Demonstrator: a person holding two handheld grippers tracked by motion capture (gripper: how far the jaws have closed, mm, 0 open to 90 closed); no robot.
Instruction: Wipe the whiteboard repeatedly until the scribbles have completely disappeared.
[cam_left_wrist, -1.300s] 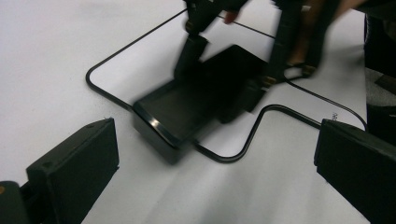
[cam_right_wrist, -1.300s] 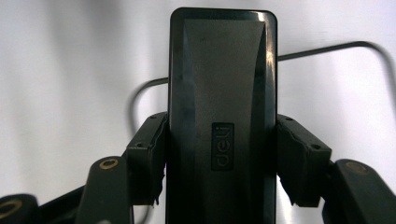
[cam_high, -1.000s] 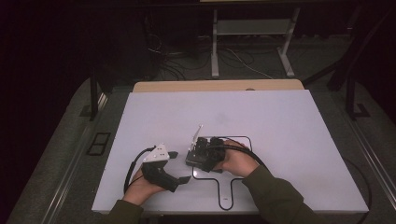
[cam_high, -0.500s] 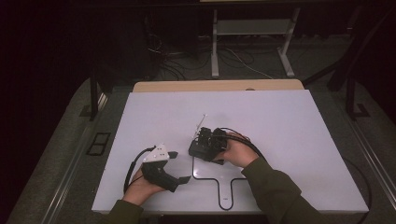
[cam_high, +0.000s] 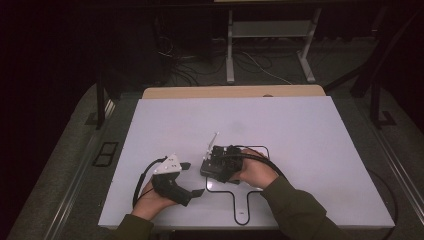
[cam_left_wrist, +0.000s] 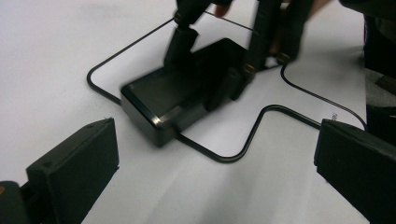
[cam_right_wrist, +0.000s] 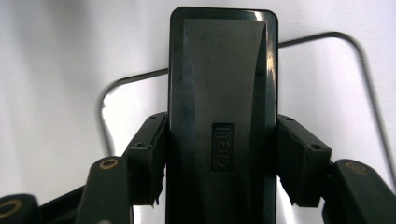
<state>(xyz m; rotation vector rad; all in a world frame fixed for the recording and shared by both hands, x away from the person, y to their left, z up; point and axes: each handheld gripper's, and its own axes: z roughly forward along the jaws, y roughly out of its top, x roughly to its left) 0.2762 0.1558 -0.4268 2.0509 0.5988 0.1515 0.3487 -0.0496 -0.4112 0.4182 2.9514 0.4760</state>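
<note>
A flat black oblong case (cam_right_wrist: 223, 70) with a small logo on its top sits between the pads of my right gripper (cam_right_wrist: 223, 158), which is shut on its two long sides. In the high view the right gripper (cam_high: 216, 167) holds the case (cam_high: 211, 171) over the left part of a black outline (cam_high: 260, 149) drawn on the white table. The left gripper view has the case (cam_left_wrist: 163, 100) low at the outline (cam_left_wrist: 219, 157); whether it touches the table I cannot tell. My left gripper (cam_high: 192, 178) lies on the table to the left, open and holding nothing, its jaws (cam_left_wrist: 219, 140) wide apart.
The white tabletop (cam_high: 300, 125) has a wooden strip (cam_high: 230, 92) along its far edge. Beyond it stand metal stand legs (cam_high: 230, 60) and loose cables on a dark floor. A cable (cam_high: 272, 167) trails from the right gripper.
The right gripper carried the black case slightly away from the person, then brought it back towards the near side. The left gripper has not moved.
</note>
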